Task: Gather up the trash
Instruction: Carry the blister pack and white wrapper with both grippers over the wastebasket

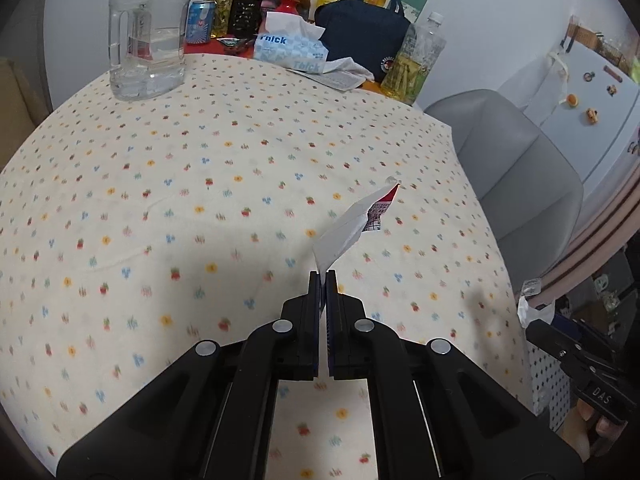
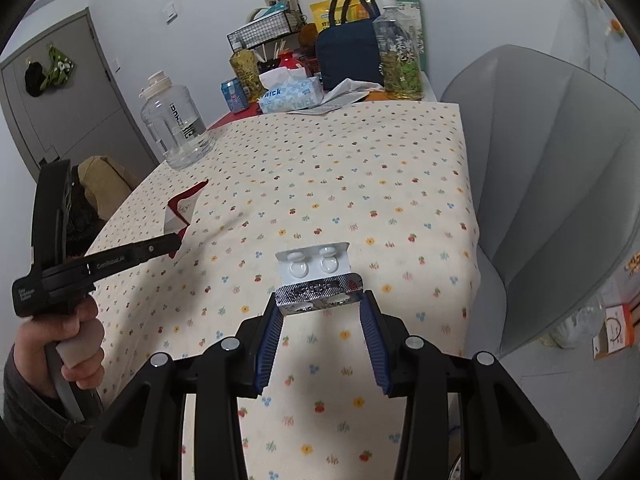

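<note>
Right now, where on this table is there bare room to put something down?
The wide flowered tablecloth lies bare from the clear water jug down to the near edge. The far end is crowded: tissue box, navy bag, tea bottle. Both grippers hold trash above the cloth: left gripper a paper scrap, right gripper a blister pack.

Even, soft indoor light, moderately bright, no glare. Faint diffuse shadows on the tablecloth (image 1: 200, 200) under the left gripper (image 1: 323, 276) and near its right edge. Strong fisheye warp in both views: table edges bow, corners vignette to black. Centre is sharp; the jug (image 1: 148, 32) and chair (image 2: 552, 184) soften toward the rims. No motion blur.
</note>
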Demonstrator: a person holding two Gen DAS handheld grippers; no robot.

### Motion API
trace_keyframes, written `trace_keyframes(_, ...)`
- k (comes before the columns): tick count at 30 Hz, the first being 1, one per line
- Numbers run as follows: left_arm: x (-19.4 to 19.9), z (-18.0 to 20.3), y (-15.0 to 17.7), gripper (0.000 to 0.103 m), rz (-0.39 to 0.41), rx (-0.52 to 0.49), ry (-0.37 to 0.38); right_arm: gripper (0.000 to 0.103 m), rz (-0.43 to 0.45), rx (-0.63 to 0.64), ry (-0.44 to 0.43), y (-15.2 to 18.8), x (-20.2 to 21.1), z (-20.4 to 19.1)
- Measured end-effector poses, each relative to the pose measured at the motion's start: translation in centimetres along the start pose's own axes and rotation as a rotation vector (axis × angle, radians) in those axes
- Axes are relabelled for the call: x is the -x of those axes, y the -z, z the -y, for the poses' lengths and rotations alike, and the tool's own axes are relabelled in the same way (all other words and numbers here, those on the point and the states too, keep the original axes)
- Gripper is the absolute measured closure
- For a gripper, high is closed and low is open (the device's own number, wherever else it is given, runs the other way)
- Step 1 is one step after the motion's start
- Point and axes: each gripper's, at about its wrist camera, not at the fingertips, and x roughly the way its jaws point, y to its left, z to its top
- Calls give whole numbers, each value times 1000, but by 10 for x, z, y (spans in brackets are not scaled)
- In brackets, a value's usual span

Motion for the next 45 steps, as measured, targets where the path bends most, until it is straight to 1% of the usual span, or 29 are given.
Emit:
trace_keyframes(7,19,22,27,100,23,-7,35,64,39,-52,23,20,30,14)
trace_keyframes(11,27,43,40,100,28,-47,64,64,57,-92,35,32,50,28)
trace_keyframes(13,29,54,45,100,26,-61,84,64,66,-133,22,39,62,40)
trace_keyframes(16,30,69,51,100,23,-85,109,64,81,-159,30,47,77,51)
trace_keyframes(18,29,81,55,100,15,-113,124,64,89,-171,41,51,87,58)
trace_keyframes(23,26,109,61,100,2,-158,157,64,104,-193,103,64,105,77)
trace_keyframes(35,13,188,83,100,-52,-300,214,64,105,-285,209,106,136,131)
trace_keyframes(37,7,207,87,99,-61,-348,220,64,104,-302,216,114,141,140)
trace_keyframes(45,-15,256,104,100,-124,-421,245,64,93,-377,258,143,152,180)
